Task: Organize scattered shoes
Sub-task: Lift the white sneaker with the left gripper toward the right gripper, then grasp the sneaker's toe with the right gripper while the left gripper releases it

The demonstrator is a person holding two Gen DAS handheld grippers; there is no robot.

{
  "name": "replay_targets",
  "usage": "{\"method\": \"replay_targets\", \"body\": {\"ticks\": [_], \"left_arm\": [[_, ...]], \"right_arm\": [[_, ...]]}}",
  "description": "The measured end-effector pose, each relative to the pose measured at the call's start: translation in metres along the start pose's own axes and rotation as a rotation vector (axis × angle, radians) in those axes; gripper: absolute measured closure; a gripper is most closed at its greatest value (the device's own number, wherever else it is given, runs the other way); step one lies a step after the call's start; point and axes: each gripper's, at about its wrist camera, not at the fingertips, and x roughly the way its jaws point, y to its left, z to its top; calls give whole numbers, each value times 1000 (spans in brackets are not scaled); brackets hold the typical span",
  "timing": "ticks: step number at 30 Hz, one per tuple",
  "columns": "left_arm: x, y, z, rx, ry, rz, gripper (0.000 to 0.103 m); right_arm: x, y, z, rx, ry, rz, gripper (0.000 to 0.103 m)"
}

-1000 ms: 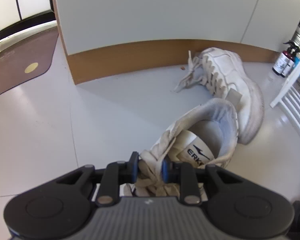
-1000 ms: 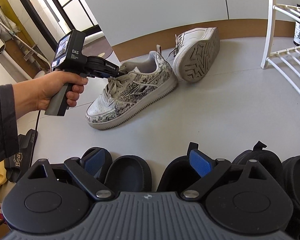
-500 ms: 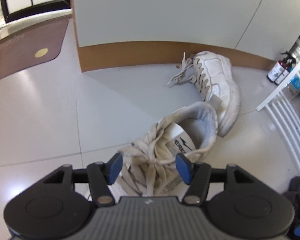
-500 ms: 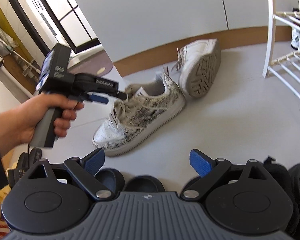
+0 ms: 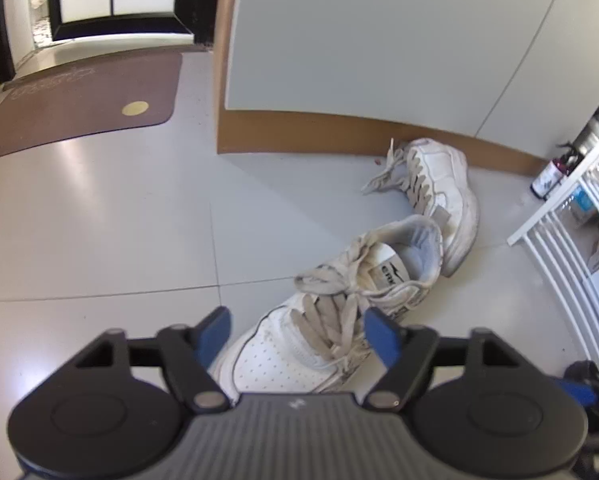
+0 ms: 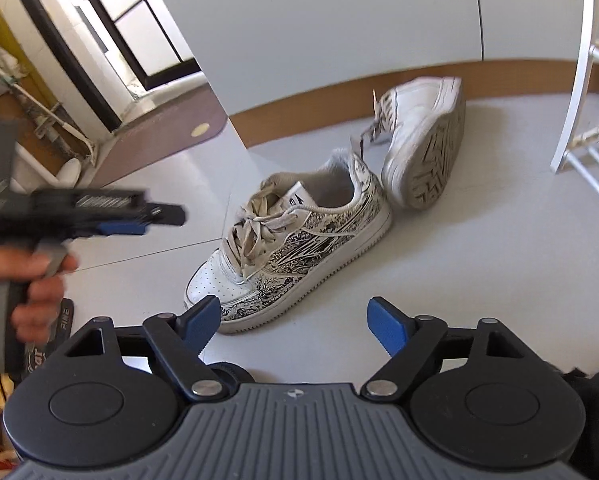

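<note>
Sneaker (image 5: 331,332) is left upright on the floor (image 5: 99,240), its mate (image 5: 439,196) tipped at one o'clock. Left tongs (image 5: 297,334) have just been opened and hold nothing; right tongs (image 6: 295,322), just narrowed, are parted and empty.

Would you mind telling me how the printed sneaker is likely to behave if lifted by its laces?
The printed sneaker would probably dangle and swing, since its loose laces look floppy. Its thick flat sole suggests it sits stably and slides rather than tips when pushed.

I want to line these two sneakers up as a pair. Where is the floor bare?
Bare: the tiles between the doormat and the upright sneaker, and between it and the white rack. Crowded: the tipped sneaker touching its heel, by the baseboard.
</note>
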Motion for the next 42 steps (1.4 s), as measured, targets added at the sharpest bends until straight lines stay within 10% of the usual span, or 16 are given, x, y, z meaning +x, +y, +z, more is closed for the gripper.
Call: {"method": "replay_targets", "body": {"ticks": [10, 32, 38, 42], "left_arm": [[9, 40, -56, -286, -21, 19, 28], [7, 63, -79, -391, -25, 26, 28], [9, 63, -89, -415, -31, 18, 29], [6, 61, -91, -424, -39, 13, 29]], "right_arm": [[64, 0, 11, 90, -2, 13, 18], [163, 14, 17, 183, 95, -24, 17], [166, 7, 20, 122, 109, 31, 29], [158, 12, 28, 25, 91, 9, 56]]}}
